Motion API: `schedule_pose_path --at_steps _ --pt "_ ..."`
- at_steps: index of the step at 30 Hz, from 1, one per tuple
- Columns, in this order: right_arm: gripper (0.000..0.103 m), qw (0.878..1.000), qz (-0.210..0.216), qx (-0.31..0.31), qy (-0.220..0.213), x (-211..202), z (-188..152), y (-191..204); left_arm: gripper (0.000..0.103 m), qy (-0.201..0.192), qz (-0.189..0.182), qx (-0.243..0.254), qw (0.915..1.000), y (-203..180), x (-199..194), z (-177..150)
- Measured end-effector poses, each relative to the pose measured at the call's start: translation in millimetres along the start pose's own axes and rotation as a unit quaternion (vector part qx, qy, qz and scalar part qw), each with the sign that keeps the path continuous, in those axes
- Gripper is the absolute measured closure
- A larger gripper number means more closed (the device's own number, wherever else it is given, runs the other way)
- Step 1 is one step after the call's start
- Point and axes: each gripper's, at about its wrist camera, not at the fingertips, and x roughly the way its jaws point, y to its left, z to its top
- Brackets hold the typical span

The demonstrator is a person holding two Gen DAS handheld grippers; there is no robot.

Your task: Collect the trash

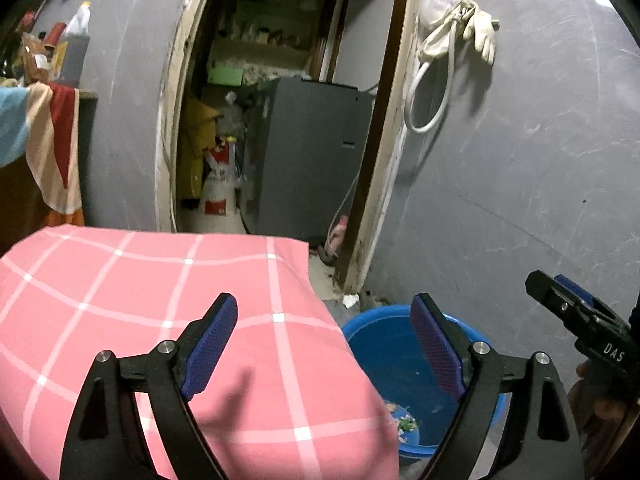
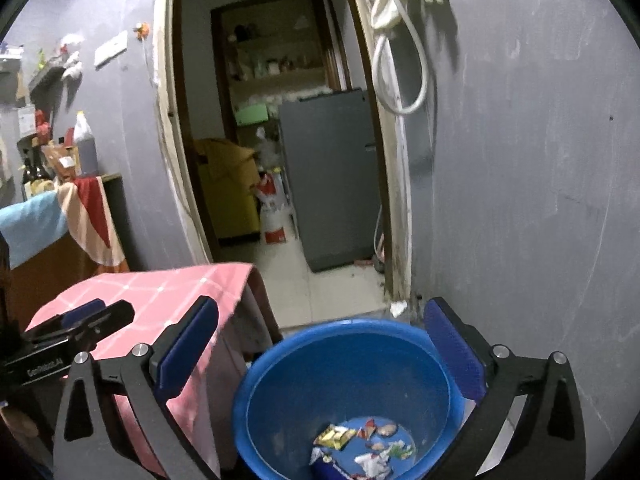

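Blue basin on the floor, beside the pink-checked surface and near the doorway; the collected trash, wrappers and scraps, lies loose on its bottom. Right hand-held gripper sits directly above the basin's mouth, jaws spread wide, nothing between them. Left hand-held gripper hangs over the surface's edge, equally wide and empty, the basin below and to its right. The right is thus the nearer; any further piece would drop straight down. One white scrap lies by the doorframe, beyond the basin.
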Motion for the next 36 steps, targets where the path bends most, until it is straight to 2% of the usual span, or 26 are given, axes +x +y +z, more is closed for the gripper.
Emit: schedule_pose_path --at_steps 2,5,11,23,36 --pt "0.0 1.0 0.0 -0.01 -0.017 -5 1 4 0.002 -0.017 0.007 -0.001 0.9998 1 -8 -1" --pt "0.0 0.999 0.005 -0.017 -0.038 -12 1 9 0.002 -0.039 0.005 -0.001 0.9992 3 -22 -3" --pt "0.0 0.997 0.007 -0.026 -0.069 -23 -1 17 0.002 -0.052 0.01 -0.001 0.9986 7 -37 -3" --pt "0.0 0.996 0.008 -0.019 -0.088 -48 -11 22 0.002 -0.073 0.019 0.0 0.9971 11 -65 -10" --pt "0.0 0.993 0.012 -0.007 -0.114 -107 -38 40 0.002 -0.084 0.031 0.02 0.9958 6 -108 -38"
